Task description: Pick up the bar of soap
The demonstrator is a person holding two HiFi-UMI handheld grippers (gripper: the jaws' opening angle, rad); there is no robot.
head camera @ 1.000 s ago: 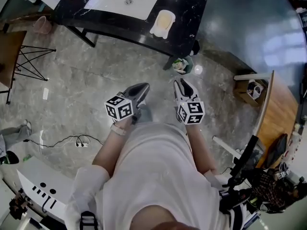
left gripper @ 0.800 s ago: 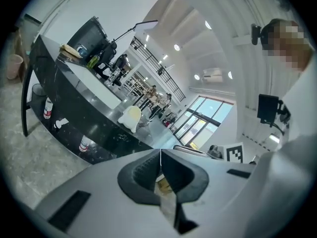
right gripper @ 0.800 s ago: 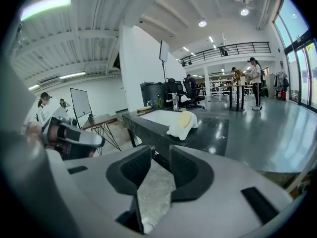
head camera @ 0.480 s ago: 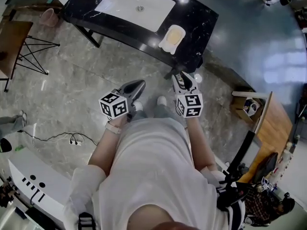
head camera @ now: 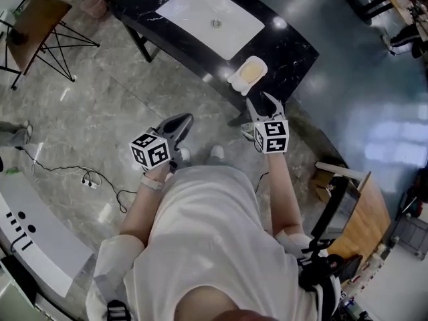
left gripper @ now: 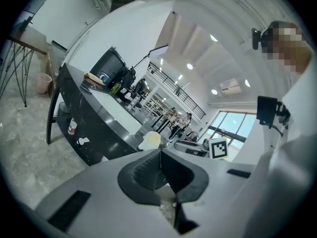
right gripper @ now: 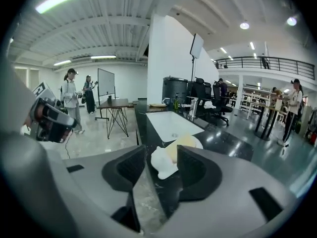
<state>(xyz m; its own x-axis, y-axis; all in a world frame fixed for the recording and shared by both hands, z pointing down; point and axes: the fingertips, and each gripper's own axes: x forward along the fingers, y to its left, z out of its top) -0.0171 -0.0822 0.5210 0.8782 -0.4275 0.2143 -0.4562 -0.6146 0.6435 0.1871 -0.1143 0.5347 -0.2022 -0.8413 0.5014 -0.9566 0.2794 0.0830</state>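
A yellow bar of soap point(head camera: 250, 71) lies in a white soap dish point(head camera: 237, 81) at the near edge of a black counter point(head camera: 294, 49). My right gripper point(head camera: 259, 101) is raised just short of that edge, and it points at the dish. Its jaws have just been opening and now stand apart with nothing between the pads. In the right gripper view the soap point(right gripper: 185, 143) and dish point(right gripper: 161, 166) show through the gap of the gripper point(right gripper: 161, 150). My left gripper point(head camera: 185, 118) hangs over the floor to the left, shut and empty point(left gripper: 159, 153). It too sees the dish point(left gripper: 150, 141).
A white sink point(head camera: 200, 12) is set in the counter left of the dish. A black-legged table point(head camera: 40, 29) and a pink bin point(head camera: 95, 4) stand at the far left, with cables point(head camera: 87, 178) on the floor. A wooden panel point(head camera: 364, 223) stands at the right.
The person has stepped toward the counter, so the soap dish is now just ahead of the right gripper. Both grippers rose and moved forward. The right jaws went from shut to parted.
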